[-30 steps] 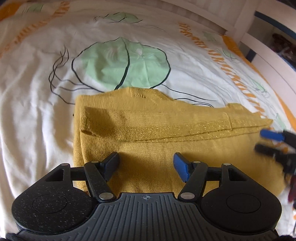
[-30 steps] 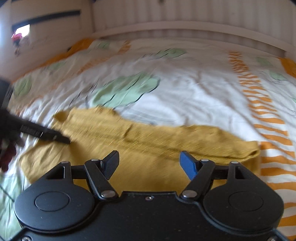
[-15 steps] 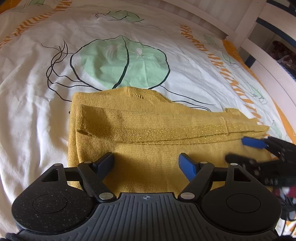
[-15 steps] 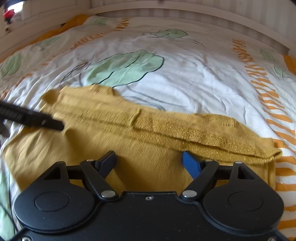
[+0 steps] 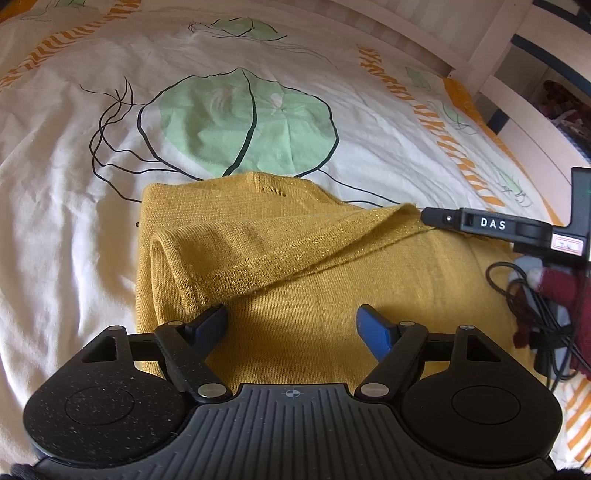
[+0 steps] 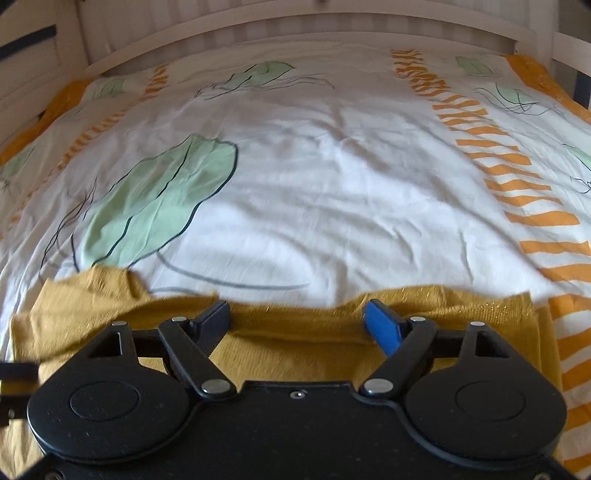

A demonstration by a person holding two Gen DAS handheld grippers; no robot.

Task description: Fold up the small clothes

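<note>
1 yellow knit garment (image 5: 332, 266), lying under and just ahead of the left gripper (image 5: 291, 325). 2 grippers total: left one plus right gripper (image 6: 297, 319), each w/ 2 fingers, 1 black + 1 blue. 1 bedsheet (image 6: 332, 192) ahead of both. Green leaf prints: 1 big one (image 5: 243, 125) beyond the left gripper, several smaller farther off. 1 cable bundle (image 5: 532, 317) to the left gripper's right.

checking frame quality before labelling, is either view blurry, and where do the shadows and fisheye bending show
Left wrist view: sharp; knit of the yellow garment is crisp, with shadow ahead of the left gripper. Right wrist view: soft with motion blur, worst along the garment's far edge by the right gripper. Both views bow the bedsheet and bed frame into curves.
</note>
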